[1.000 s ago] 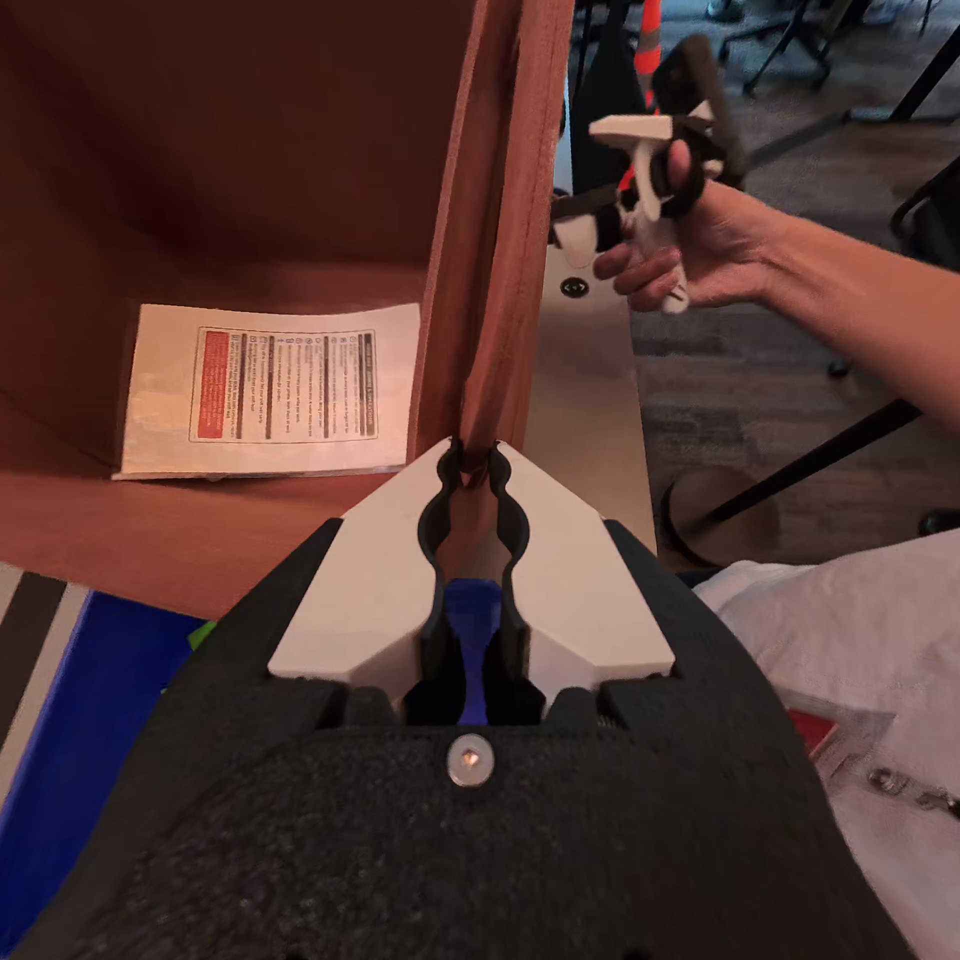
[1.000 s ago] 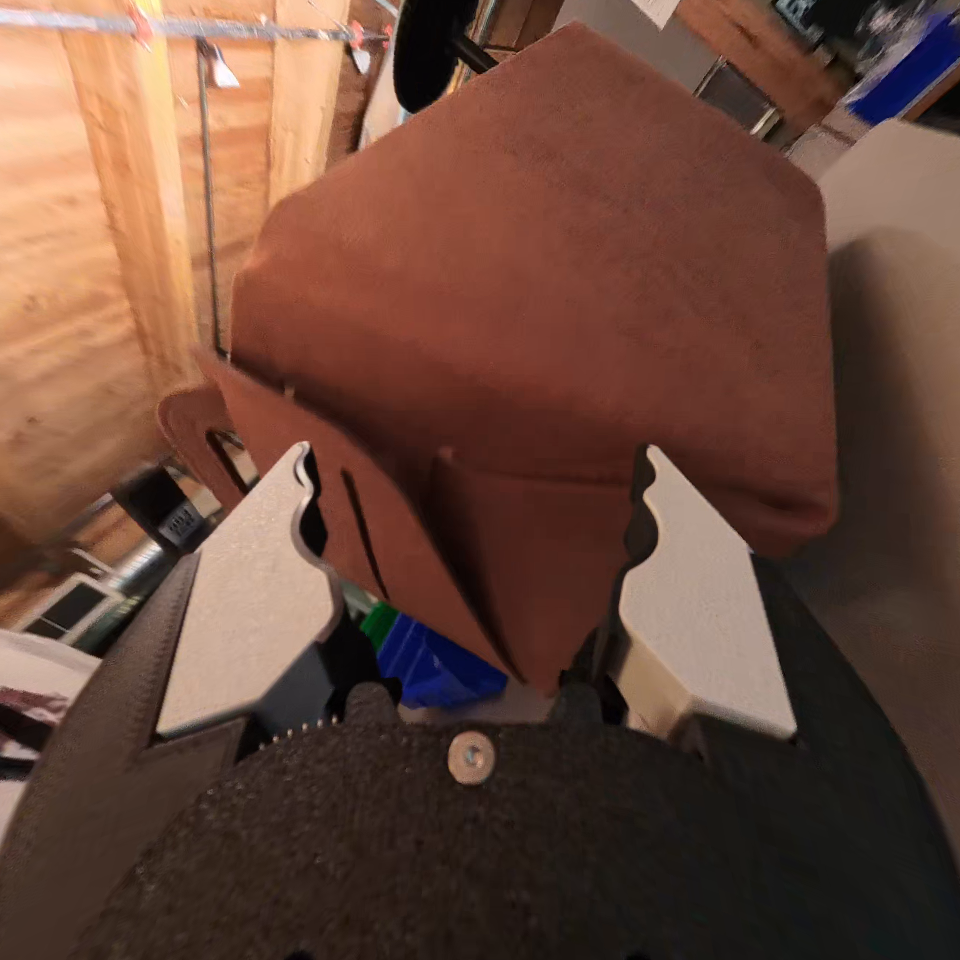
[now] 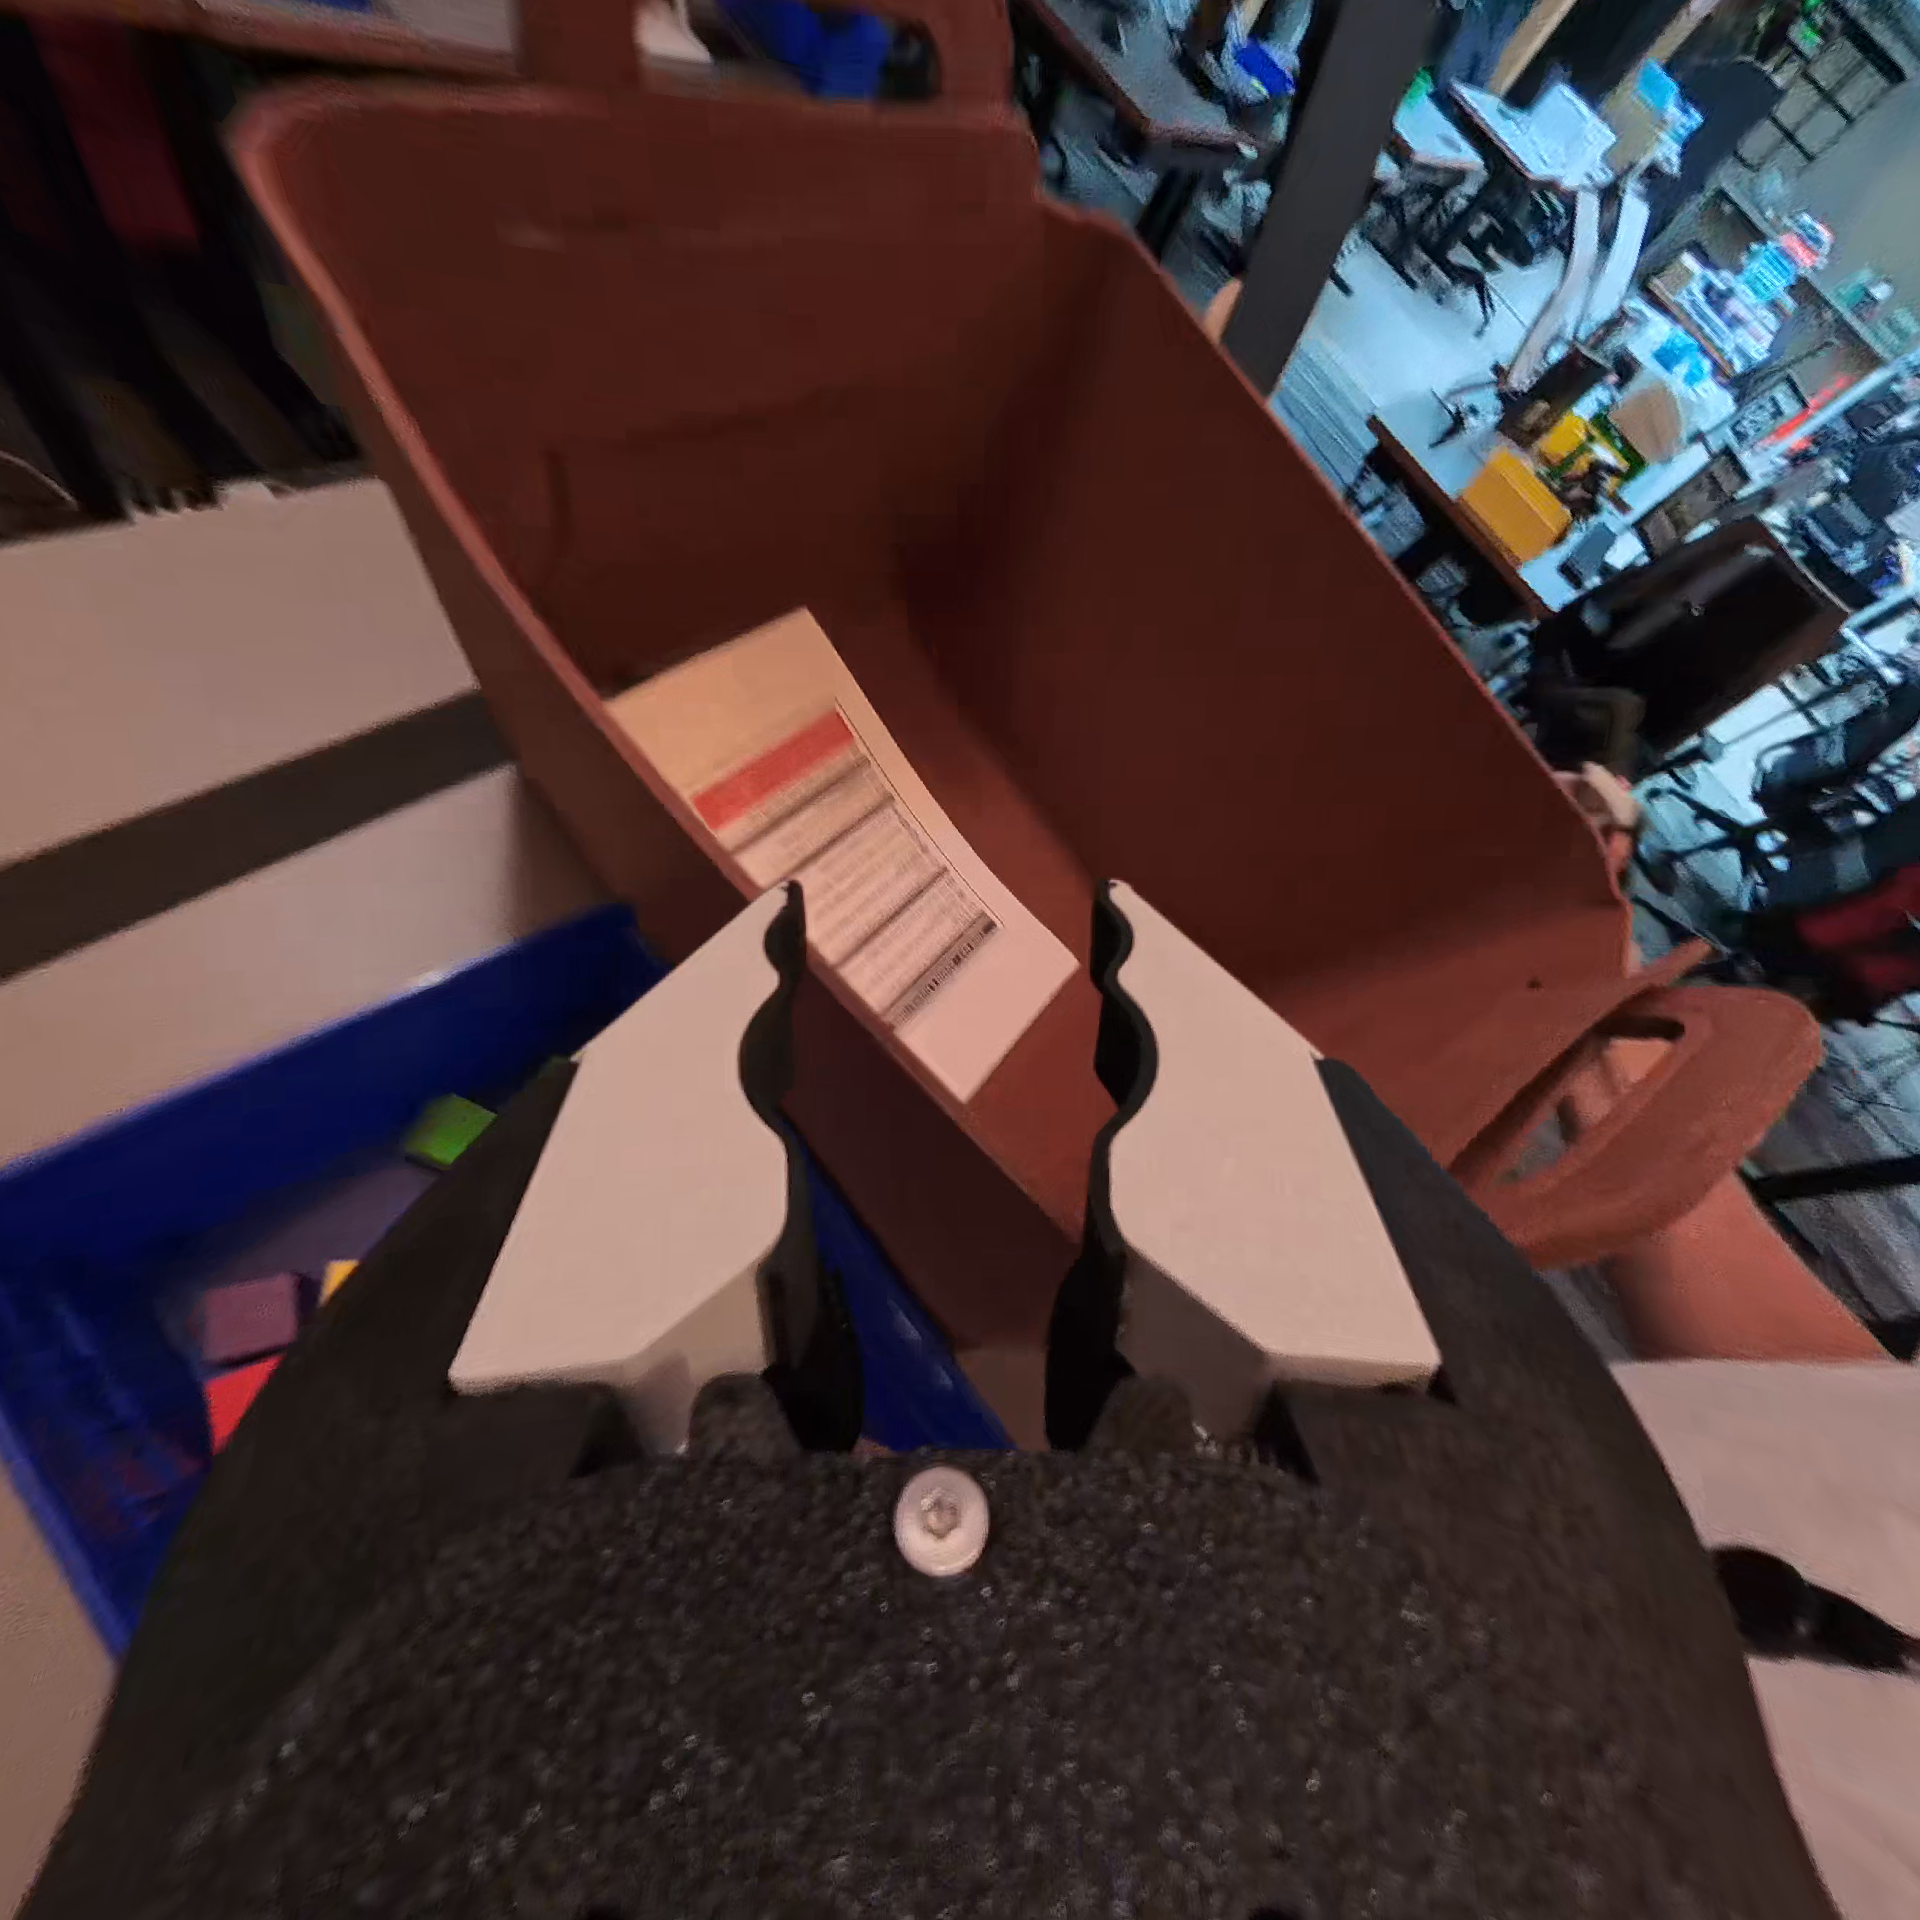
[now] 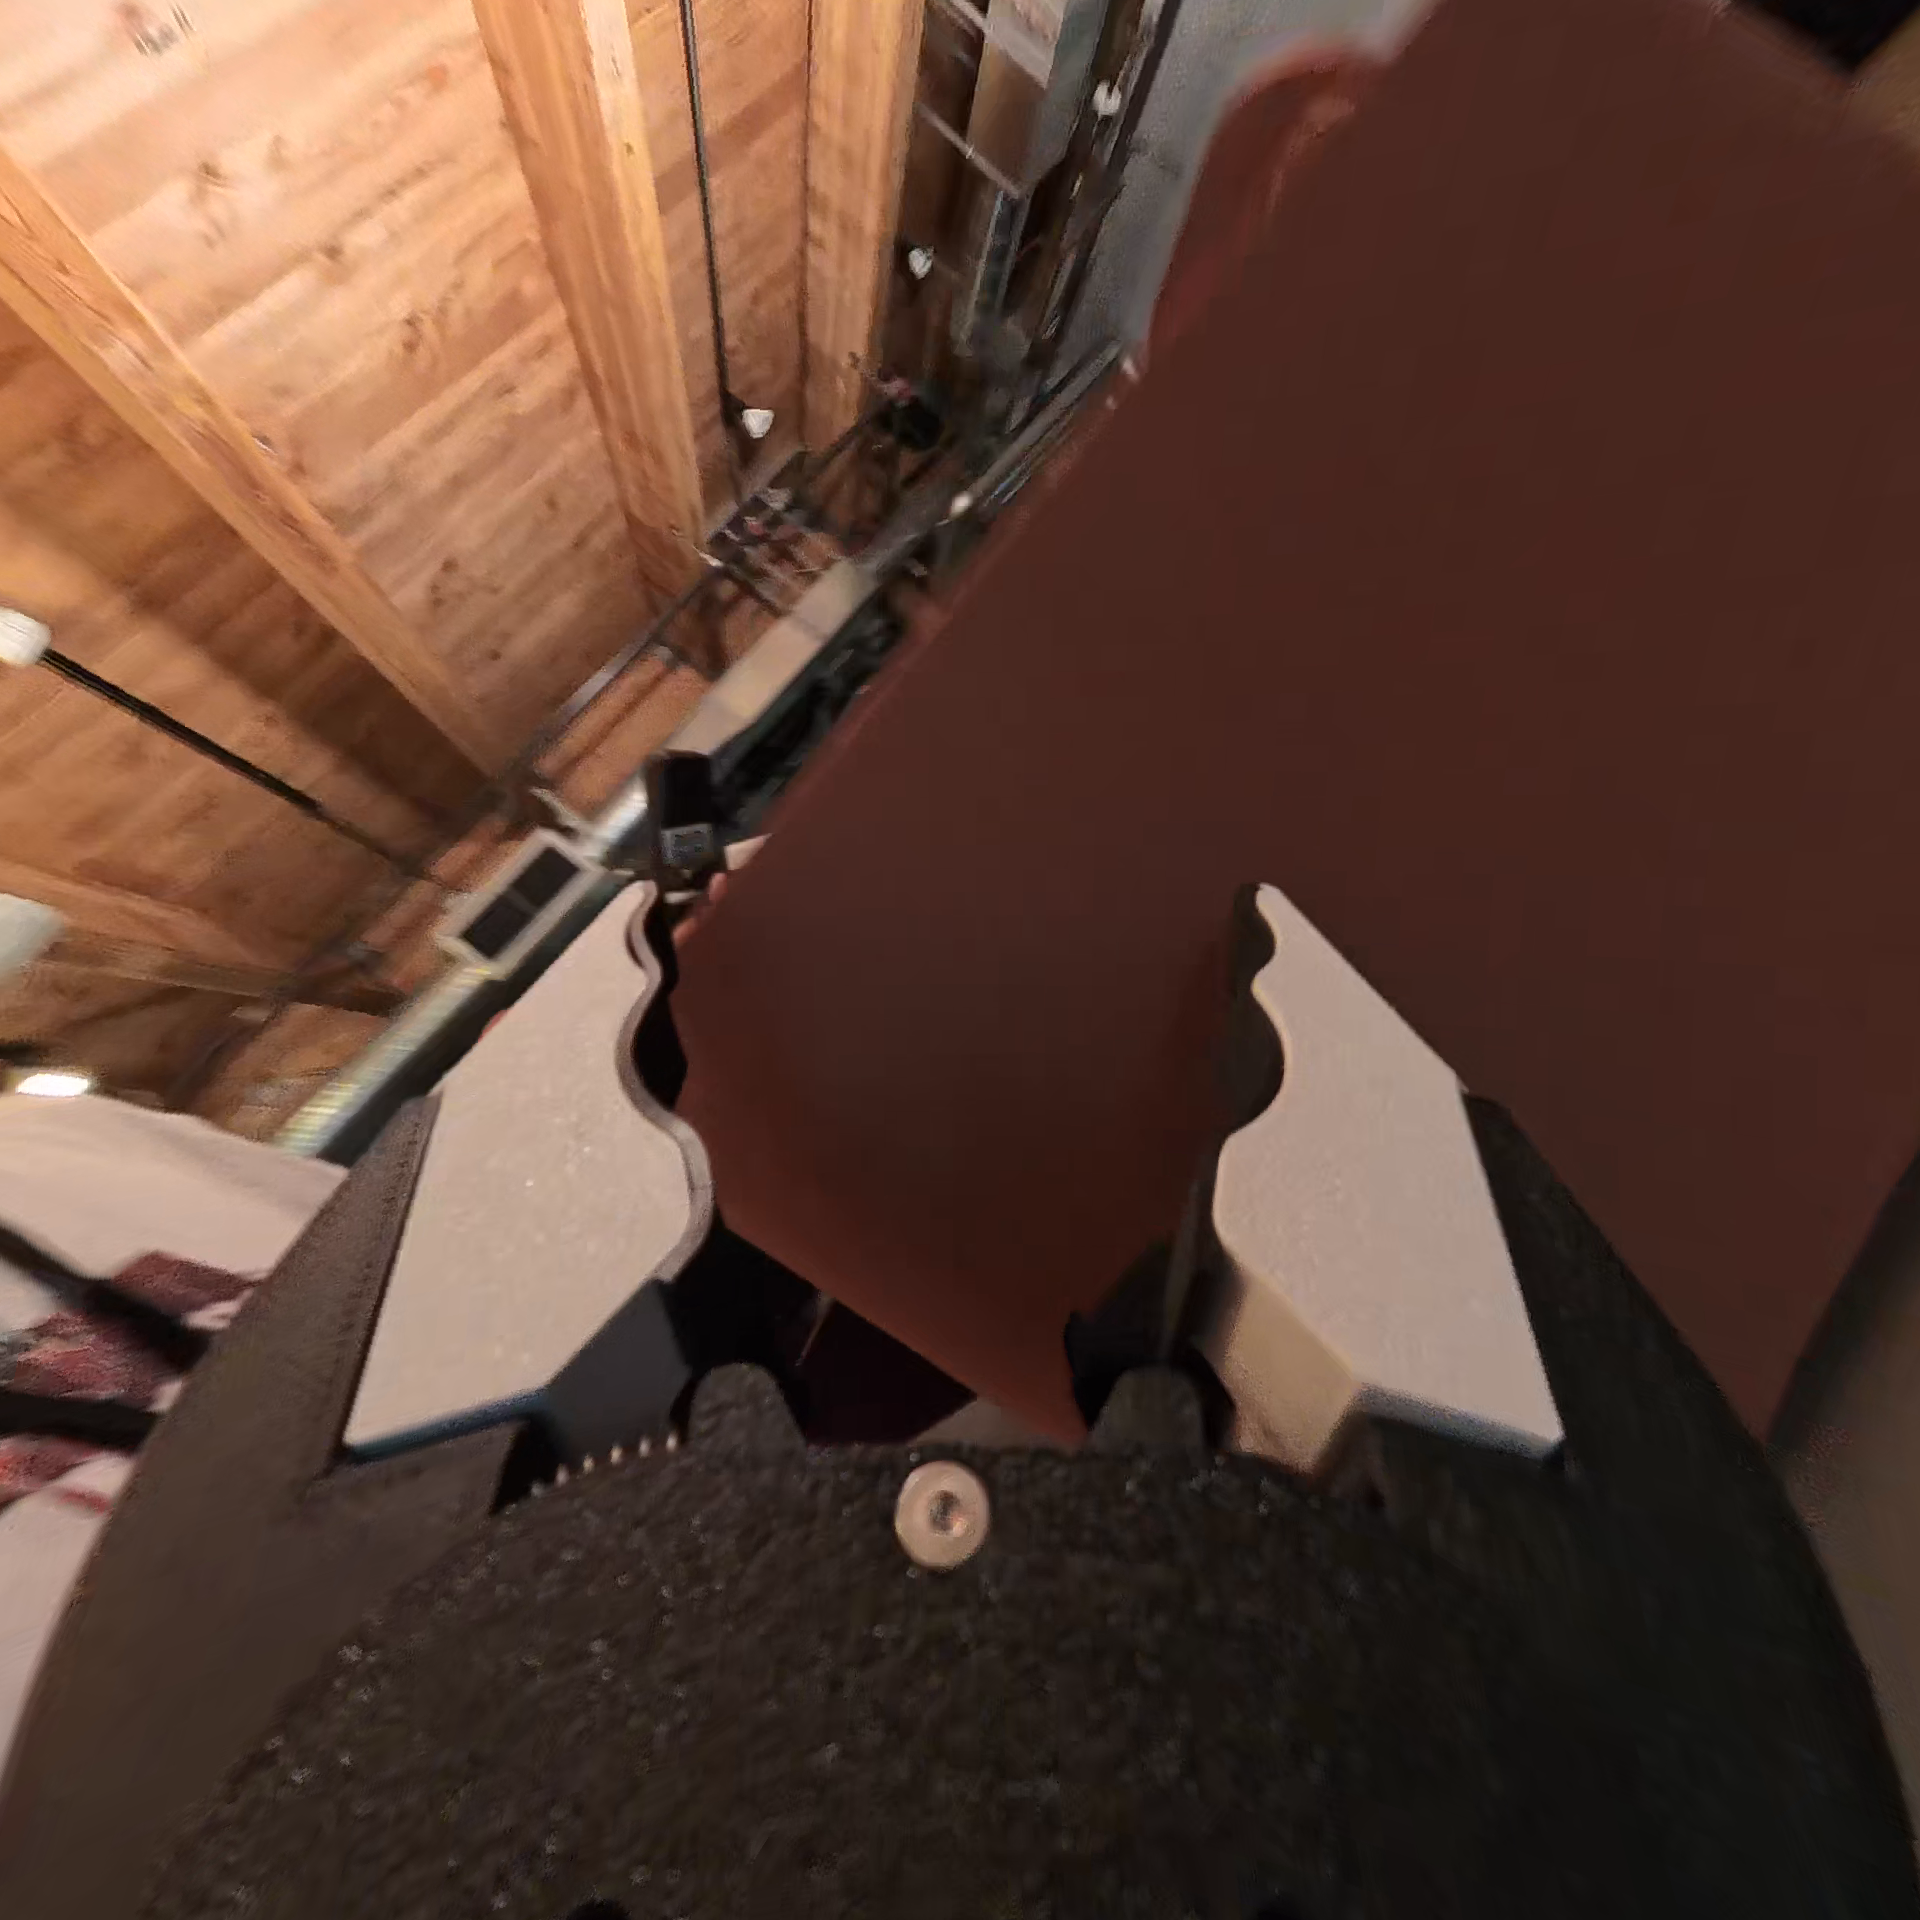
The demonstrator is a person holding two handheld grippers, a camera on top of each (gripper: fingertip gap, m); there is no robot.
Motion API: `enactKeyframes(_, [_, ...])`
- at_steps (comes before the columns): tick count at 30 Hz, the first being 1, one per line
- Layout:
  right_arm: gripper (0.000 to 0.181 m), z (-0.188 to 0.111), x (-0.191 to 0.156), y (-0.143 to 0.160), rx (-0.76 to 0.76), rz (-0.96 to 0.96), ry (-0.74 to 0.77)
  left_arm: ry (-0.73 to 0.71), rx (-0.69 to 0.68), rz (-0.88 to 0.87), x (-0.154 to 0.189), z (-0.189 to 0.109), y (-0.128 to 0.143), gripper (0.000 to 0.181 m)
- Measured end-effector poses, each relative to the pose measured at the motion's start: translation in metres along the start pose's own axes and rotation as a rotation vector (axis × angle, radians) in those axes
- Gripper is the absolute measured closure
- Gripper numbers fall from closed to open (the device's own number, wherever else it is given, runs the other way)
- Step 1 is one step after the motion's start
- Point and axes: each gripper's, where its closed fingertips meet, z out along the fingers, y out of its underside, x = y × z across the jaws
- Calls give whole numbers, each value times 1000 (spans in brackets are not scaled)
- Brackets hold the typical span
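Both open: left gripper, right gripper straddle felt bin edges.

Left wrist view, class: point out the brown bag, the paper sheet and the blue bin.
brown bag [image 3: 1195,644], left wrist view, inner right wall
paper sheet [image 3: 831,821], left wrist view, printed middle
blue bin [image 3: 312,1081], left wrist view, far rim

Brown felt bag tipped, mouth open, white printed card inside; prob. unheld.
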Motion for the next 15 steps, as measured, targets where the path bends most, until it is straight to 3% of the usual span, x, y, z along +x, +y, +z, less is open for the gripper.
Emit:
enactKeyframes(2, [71, -1, -7, -13, -45, -228, 152, -47, -91, 39, -14, 13, -1, 125])
enactKeyframes(5, [61, -5, 3, -12, -187, -459, 345, 15, -399, 10, -19, 50, 35, 120])
enactKeyframes(6, [55, -8, 3, -12, -165, -442, 326, 84, -443, -28, -9, 56, 38, 134])
enactKeyframes(7, [63, -13, 3, -8, -142, -367, 271, 106, -480, 8, -1, 59, 36, 145])
enactKeyframes(8, [69, -19, 3, -3, -124, -275, 218, 94, -490, 117, 6, 62, 31, 166])
enactKeyframes(9, [70, -24, -1, 4, -110, -209, 154, 58, -495, 233, 13, 65, 25, 172])
enactKeyframes(12, [70, -38, -37, 10, 14, -110, -29, 71, -470, 388, 56, 76, 9, 175])
enactKeyframes(15, [68, -58, -26, -21, 49, -145, 126, 128, -413, 449, 96, 80, -5, 174])
